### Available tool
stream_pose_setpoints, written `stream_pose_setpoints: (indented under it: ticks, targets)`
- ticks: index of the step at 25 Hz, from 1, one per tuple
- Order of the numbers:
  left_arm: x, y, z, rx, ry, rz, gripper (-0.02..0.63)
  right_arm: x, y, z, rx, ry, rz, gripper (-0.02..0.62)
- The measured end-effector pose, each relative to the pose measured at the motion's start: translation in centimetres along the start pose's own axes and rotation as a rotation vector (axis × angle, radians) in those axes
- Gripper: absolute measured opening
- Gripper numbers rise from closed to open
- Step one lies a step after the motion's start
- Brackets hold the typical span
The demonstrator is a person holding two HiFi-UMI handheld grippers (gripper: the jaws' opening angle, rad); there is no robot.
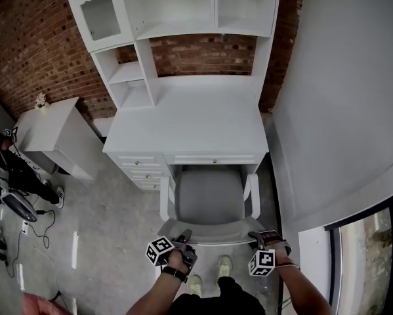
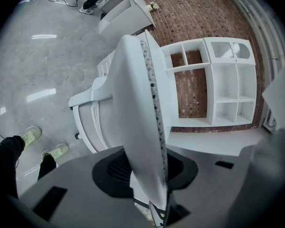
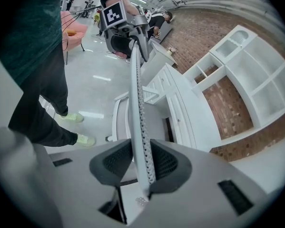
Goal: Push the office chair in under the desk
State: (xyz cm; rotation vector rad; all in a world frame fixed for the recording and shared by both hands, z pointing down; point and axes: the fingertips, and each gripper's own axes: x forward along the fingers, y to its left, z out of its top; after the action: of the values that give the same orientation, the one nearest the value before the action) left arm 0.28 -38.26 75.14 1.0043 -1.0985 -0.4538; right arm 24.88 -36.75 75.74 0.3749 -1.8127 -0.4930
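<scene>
Office chair [image 1: 209, 199] faces knee gap of desk [image 1: 189, 120], seat front at desk edge, most of seat still outside; backrest [image 1: 216, 231] nearest person. Left gripper [image 1: 185, 240] clamped on backrest top rim near its left end, right gripper [image 1: 262, 239] clamped near right end. Rim runs side to side, parallel to desk front; desk lies straight ahead beyond chair. Hands about level, neither nearer. Count: one chair, one desk, two grippers, two armrests [image 1: 252, 199].

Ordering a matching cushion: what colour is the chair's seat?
The seat is grey; the head view shows it best.
</scene>
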Motion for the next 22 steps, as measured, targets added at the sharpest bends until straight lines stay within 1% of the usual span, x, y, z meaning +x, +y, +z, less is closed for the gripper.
stream_pose_setpoints:
  ticks: [4,7,16,22]
  targets:
    - [1.8,-1.2,0.2,-0.014,0.002,-0.009,0.118,0.7,-1.9,-0.9,0.004,0.002,0.035,0.102]
    - [2.5,-1.9,1.0,-0.027,-0.006,-0.014,0.114,1.2,-3.0,-0.8,-0.002,-0.004,0.05,0.1]
    - [4.2,-3.0,3.3,-0.032,-0.016,-0.034,0.107,2.9,-4.7,0.2,0.0,-0.027,0.039,0.099]
    - [5.1,-3.3,3.3,-0.038,-0.008,-0.038,0.107,3.1,-5.5,-0.4,0.005,-0.019,0.046,0.1]
